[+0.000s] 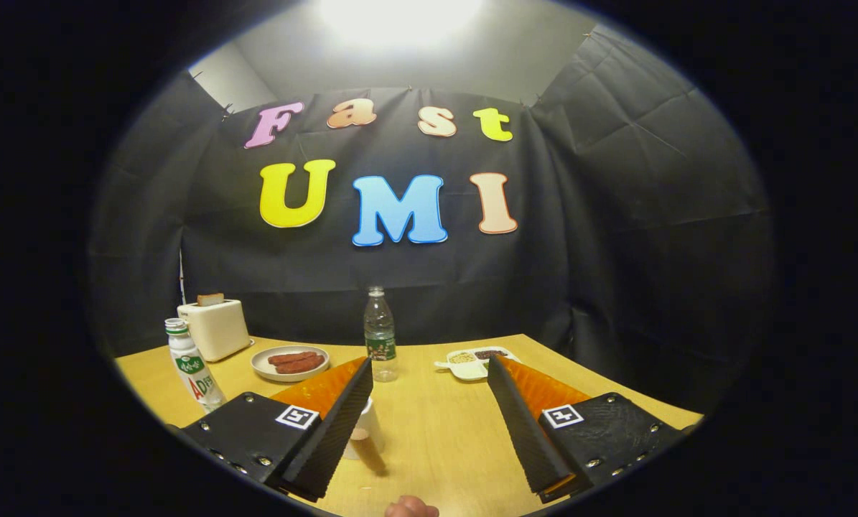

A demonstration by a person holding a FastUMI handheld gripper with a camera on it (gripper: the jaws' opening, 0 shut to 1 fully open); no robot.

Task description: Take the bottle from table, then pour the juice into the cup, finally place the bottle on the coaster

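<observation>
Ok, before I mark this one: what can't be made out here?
- Cup, gripper view: mostly hidden behind the left finger of the open tongs, so its contents can't be judged.
- Coaster: cannot tell where it is.
- Clear bottle ahead of the tongs: liquid level unclear, too small.
- White bottle by the toaster: base cut off by the tongs' body.
- Divided tray: contents too small to identify.

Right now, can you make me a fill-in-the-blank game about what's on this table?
1. The slice of bread sticks out of the ____.
2. The sausages lie on a round ____.
3. The hand-held gripper has its fingers ____, with nothing between them.
4. The clear bottle stands ____ on the table.

Missing words: toaster; plate; open; upright.
</observation>
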